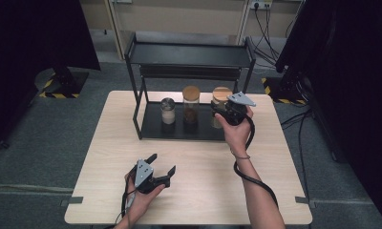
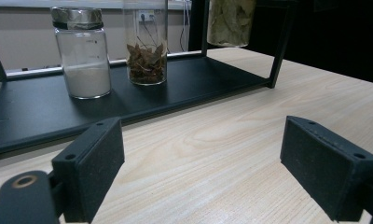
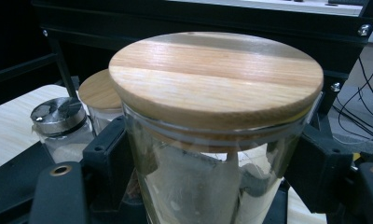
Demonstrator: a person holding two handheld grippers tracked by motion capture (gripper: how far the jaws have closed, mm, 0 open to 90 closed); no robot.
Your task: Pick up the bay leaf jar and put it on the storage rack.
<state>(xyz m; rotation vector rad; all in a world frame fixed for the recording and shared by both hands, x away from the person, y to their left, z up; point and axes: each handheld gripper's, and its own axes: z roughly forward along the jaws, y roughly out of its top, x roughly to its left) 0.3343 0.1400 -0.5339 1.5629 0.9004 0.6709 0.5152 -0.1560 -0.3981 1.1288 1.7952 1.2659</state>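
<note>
- High view: the right tool [image 1: 226, 112] is clamped on the wood-lidded jar [image 1: 221, 95] at the right end of the black rack [image 1: 189, 55]'s lower shelf; the left tool [image 1: 161, 165] rests near on the surface [image 1: 198, 157], jaws spread, gripping nothing.
- Left gripper view: the wide-apart jaws frame bare surface; the leaf-filled jar [image 2: 230, 21] shows far right, above the rack's bottom shelf, well apart from this tool.
- Right gripper view: the jar [image 3: 212, 140] sits between the pads [image 3: 105, 158], which press its glass wall; two other jars [image 3: 63, 123] stand left.
</note>
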